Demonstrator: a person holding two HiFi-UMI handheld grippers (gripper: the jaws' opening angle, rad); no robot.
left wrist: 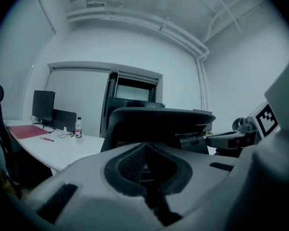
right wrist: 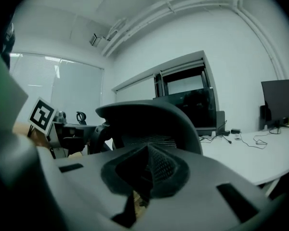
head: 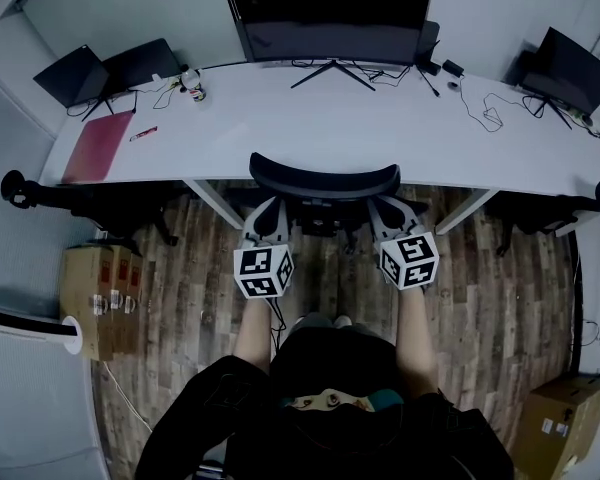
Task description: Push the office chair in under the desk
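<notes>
In the head view, the office chair [head: 325, 178] sits at frame centre, its curved backrest against the near edge of the white desk [head: 400, 128] and its seat hidden beneath. The left gripper [head: 267, 213] and right gripper [head: 388, 214] reach the back of the backrest from below; whether they actually touch it is hard to make out. In the left gripper view, the left gripper [left wrist: 144, 146] has its jaws pressed together on nothing, and the office chair [left wrist: 159, 121] fills the centre just beyond. The desk [left wrist: 62, 150] carries a bottle [left wrist: 78, 128] at left. In the right gripper view, the right gripper [right wrist: 147, 149] is likewise closed and empty, and its jaws cut off the lower part of the office chair [right wrist: 144, 114]. The desk [right wrist: 260, 158] lies at right.
</notes>
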